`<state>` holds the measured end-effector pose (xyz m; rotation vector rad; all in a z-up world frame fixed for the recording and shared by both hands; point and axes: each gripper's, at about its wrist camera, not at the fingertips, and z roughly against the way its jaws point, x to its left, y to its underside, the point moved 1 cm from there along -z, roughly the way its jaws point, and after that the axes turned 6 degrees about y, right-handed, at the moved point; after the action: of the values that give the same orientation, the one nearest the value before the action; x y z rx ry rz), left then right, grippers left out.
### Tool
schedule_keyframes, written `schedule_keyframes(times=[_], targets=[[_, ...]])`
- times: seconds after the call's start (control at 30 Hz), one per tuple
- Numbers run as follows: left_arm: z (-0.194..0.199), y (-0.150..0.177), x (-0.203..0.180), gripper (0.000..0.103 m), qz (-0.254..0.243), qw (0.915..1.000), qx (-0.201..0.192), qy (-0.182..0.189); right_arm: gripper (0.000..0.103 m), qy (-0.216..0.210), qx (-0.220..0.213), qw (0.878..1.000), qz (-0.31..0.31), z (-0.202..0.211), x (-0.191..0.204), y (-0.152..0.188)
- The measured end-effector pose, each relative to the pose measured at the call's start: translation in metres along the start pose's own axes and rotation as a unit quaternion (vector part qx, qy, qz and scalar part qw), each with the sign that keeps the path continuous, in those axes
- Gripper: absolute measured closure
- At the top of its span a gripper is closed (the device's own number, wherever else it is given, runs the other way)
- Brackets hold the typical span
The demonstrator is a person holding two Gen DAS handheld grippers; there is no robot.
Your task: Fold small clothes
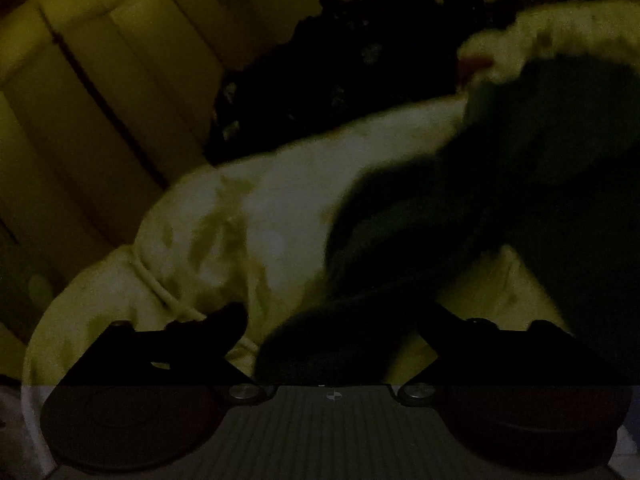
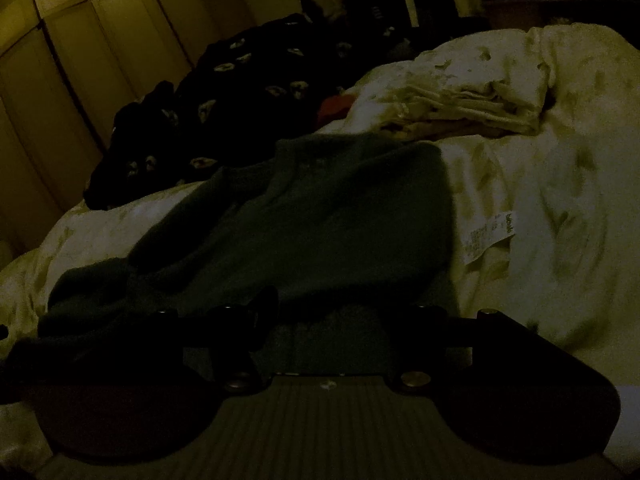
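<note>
The scene is very dark. A dark green garment (image 2: 320, 220) lies on a pale patterned bedspread (image 2: 540, 184). In the right wrist view its near edge lies between the fingers of my right gripper (image 2: 344, 312), whose jaws stand wide apart. In the left wrist view the same dark garment (image 1: 500, 200) is blurred and drapes from the upper right down between the fingers of my left gripper (image 1: 332, 332), which also stand apart. Whether either gripper pinches the cloth is hidden in the dark.
A folded pale cloth stack (image 2: 472, 104) lies on the bed at the back right. A black patterned garment (image 2: 224, 96) is heaped at the back left. A white care label (image 2: 492, 236) sticks out of the bedspread. Pale wardrobe doors (image 2: 80, 40) stand behind.
</note>
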<state>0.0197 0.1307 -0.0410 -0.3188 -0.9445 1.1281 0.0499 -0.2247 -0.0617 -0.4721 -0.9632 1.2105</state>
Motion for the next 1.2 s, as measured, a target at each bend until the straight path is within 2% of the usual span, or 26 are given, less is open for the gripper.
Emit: schedule_keyframes(times=[0.1, 0.13, 0.17, 0.23, 0.27, 0.33, 0.4, 0.47, 0.53, 0.57, 0.6, 0.7, 0.8, 0.87, 0.93, 0.97, 1.0, 1.03, 1.07, 1.1, 1.13, 1.2], targets=[[-0.026, 0.006, 0.002, 0.000, 0.009, 0.9985, 0.048, -0.024, 0.040, 0.004, -0.005, 1.000, -0.006, 0.004, -0.004, -0.001], [-0.030, 0.007, 0.007, 0.005, 0.027, 0.9980, 0.053, -0.022, 0.040, 0.005, -0.007, 1.000, -0.009, 0.005, -0.006, -0.002], [-0.031, 0.007, 0.017, 0.015, 0.061, 0.9967, 0.053, -0.014, 0.040, 0.006, -0.008, 1.000, -0.010, 0.006, -0.007, -0.002], [-0.019, 0.002, 0.039, 0.018, 0.132, 0.9909, 0.020, -0.016, 0.040, 0.008, -0.007, 1.000, -0.009, 0.006, -0.009, -0.001], [-0.009, -0.001, 0.056, 0.020, 0.176, 0.9842, -0.005, -0.021, 0.040, 0.009, -0.007, 1.000, -0.009, 0.006, -0.009, -0.001], [0.008, -0.008, 0.094, 0.020, 0.267, 0.9621, -0.048, -0.031, 0.040, 0.011, -0.005, 1.000, -0.011, 0.005, -0.010, -0.001], [0.008, -0.015, 0.120, 0.020, 0.321, 0.9448, -0.062, -0.025, 0.040, 0.008, -0.006, 1.000, -0.013, 0.005, -0.009, -0.002], [0.001, -0.022, 0.133, 0.019, 0.348, 0.9350, -0.065, -0.027, 0.040, 0.005, -0.005, 1.000, -0.012, 0.005, -0.008, -0.003], [-0.009, -0.028, 0.138, 0.019, 0.382, 0.9217, -0.064, -0.013, 0.040, 0.003, -0.005, 1.000, -0.009, 0.005, -0.008, -0.002], [-0.011, -0.031, 0.136, 0.019, 0.388, 0.9195, -0.065, -0.005, 0.040, 0.004, -0.005, 1.000, -0.011, 0.006, -0.008, -0.002], [-0.011, -0.035, 0.129, 0.019, 0.381, 0.9221, -0.068, -0.007, 0.040, 0.005, -0.005, 1.000, -0.013, 0.006, -0.009, -0.002], [-0.009, -0.048, 0.102, 0.019, 0.312, 0.9462, -0.077, -0.039, 0.041, 0.009, -0.006, 1.000, -0.016, 0.008, -0.012, -0.003], [-0.009, -0.061, 0.078, 0.018, 0.248, 0.9614, -0.096, -0.072, 0.041, 0.012, -0.005, 1.000, -0.022, 0.008, -0.016, -0.003], [-0.008, -0.076, 0.057, 0.020, 0.191, 0.9714, -0.115, -0.081, 0.041, 0.014, -0.005, 1.000, -0.024, 0.008, -0.017, -0.003], [-0.005, -0.095, 0.025, 0.023, 0.121, 0.9795, -0.145, -0.070, 0.041, 0.013, -0.004, 1.000, -0.024, 0.008, -0.018, -0.002], [-0.002, -0.108, 0.002, 0.020, 0.072, 0.9826, -0.163, -0.053, 0.041, 0.014, -0.006, 1.000, -0.024, 0.008, -0.018, -0.002], [0.000, -0.117, -0.022, 0.012, 0.026, 0.9835, -0.176, -0.030, 0.041, 0.015, -0.008, 1.000, -0.024, 0.009, -0.018, -0.003], [0.004, -0.125, -0.049, 0.011, -0.026, 0.9822, -0.186, -0.002, 0.041, 0.017, -0.009, 0.999, -0.026, 0.009, -0.019, -0.004], [0.007, -0.130, -0.087, 0.004, -0.101, 0.9758, -0.190, 0.037, 0.041, 0.017, -0.009, 0.999, -0.028, 0.009, -0.020, -0.004], [0.009, -0.130, -0.119, 0.000, -0.165, 0.9665, -0.187, 0.060, 0.041, 0.018, -0.010, 0.999, -0.031, 0.010, -0.022, -0.005], [0.010, -0.125, -0.154, 0.000, -0.228, 0.9536, -0.184, 0.068, 0.041, 0.020, -0.010, 0.999, -0.033, 0.010, -0.024, -0.006], [0.007, -0.112, -0.197, 0.000, -0.297, 0.9342, -0.188, 0.063, 0.041, 0.026, -0.012, 0.999, -0.036, 0.012, -0.029, -0.009]])
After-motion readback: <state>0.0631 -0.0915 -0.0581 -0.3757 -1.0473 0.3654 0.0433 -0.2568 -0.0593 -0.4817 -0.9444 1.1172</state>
